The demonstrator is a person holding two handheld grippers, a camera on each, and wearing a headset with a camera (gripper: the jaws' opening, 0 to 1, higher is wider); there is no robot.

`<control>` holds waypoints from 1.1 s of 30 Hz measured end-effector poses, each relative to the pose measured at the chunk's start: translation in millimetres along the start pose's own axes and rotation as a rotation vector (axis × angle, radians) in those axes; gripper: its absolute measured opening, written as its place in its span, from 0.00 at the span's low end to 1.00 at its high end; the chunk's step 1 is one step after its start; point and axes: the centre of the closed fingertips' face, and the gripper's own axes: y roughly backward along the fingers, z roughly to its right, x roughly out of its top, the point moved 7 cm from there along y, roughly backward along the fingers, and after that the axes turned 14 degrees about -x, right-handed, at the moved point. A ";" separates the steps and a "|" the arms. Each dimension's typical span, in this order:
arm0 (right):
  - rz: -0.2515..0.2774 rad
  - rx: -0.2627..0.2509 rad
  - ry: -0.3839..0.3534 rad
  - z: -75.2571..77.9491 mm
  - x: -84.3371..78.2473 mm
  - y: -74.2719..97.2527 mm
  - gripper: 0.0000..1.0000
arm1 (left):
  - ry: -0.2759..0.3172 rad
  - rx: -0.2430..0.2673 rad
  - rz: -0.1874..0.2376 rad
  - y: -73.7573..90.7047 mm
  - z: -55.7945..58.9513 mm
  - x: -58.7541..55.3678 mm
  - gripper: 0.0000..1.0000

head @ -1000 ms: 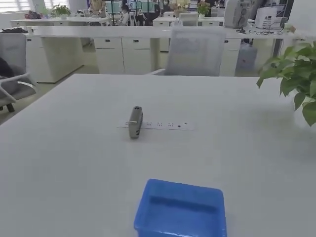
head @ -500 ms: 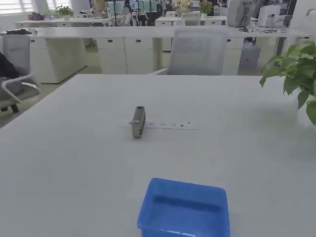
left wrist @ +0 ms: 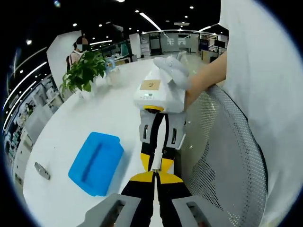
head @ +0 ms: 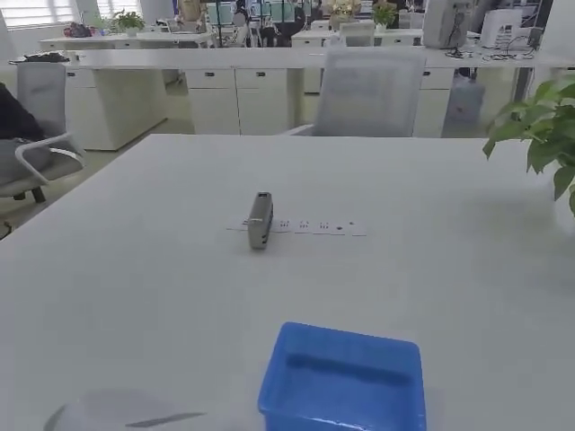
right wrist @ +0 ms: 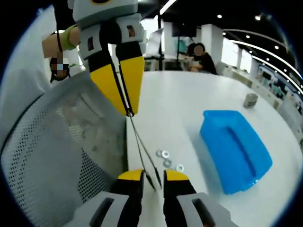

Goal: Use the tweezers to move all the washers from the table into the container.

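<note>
The left gripper (right wrist: 128, 111) is clamped on the joined end of the tweezers (right wrist: 138, 146). The right gripper (right wrist: 152, 178) straddles the tines, though whether it squeezes them I cannot tell. Three washers (right wrist: 166, 163) lie on the table (right wrist: 189, 108), just left of the blue container (right wrist: 234, 149). They look thin, light and slick (likely to skate away), so pinch one across its ring.

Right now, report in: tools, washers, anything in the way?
Left tool shut on tweezers; right tool around their legs, grip unclear. Three washers on table, outside container. Nothing between them.
</note>
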 end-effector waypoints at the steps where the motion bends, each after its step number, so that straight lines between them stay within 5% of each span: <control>1: 0.005 0.000 0.012 -0.1 1.2 -0.8 0.10 | -0.007 0.000 -0.007 -0.2 -0.9 0.5 0.00; 9: 0.049 -0.037 -0.043 12.2 9.1 -7.0 0.08 | -0.009 0.046 -0.025 6.7 -13.6 5.7 0.00; 19: 0.054 -0.020 -0.126 14.0 6.0 -12.6 0.08 | -0.006 0.029 -0.043 3.2 -22.8 9.4 0.00; 31: 0.058 -0.023 -0.112 13.2 7.9 -15.0 0.08 | -0.033 0.022 -0.060 2.6 -25.3 11.8 0.00; 33: 0.053 -0.021 -0.102 12.7 7.6 -16.2 0.08 | -0.020 0.013 -0.036 1.6 -26.5 11.1 0.00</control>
